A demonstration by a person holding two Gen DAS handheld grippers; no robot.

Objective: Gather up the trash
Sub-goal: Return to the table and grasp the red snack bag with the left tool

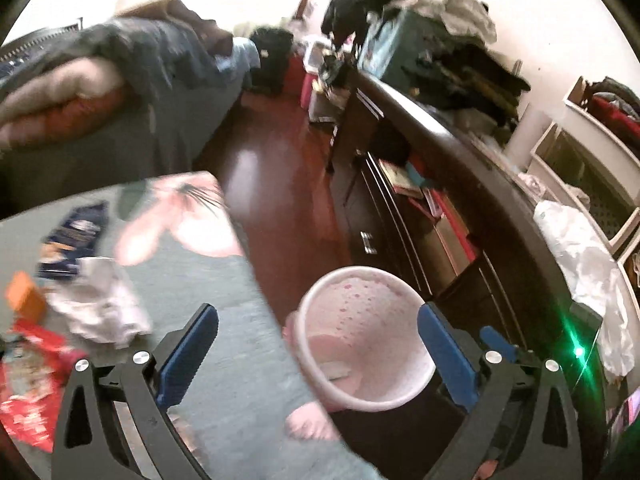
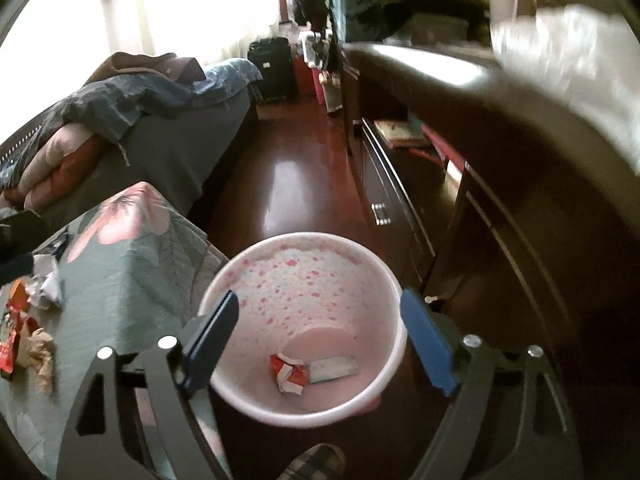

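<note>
**Collection partly done: 2 scraps binned, more left**

The pink bin [image 2: 304, 328] on the floor holds 2 wrappers [image 2: 312, 370]. Crumpled paper [image 1: 100, 304] and red packets [image 1: 28, 400] remain on the tabletop [image 1: 224, 320]. Both the left hand-held gripper [image 1: 316, 356] and right hand-held gripper [image 2: 320, 340] gape empty.

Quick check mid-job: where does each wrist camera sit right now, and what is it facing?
Left wrist: sits on the open left gripper, angled down at the table edge and the pink bin; only its fingers show.
Right wrist: sits on the open right gripper, above the bin, looking at wrappers inside; a slipper shows below.
Shared: bin, table, bed, dresser.
</note>
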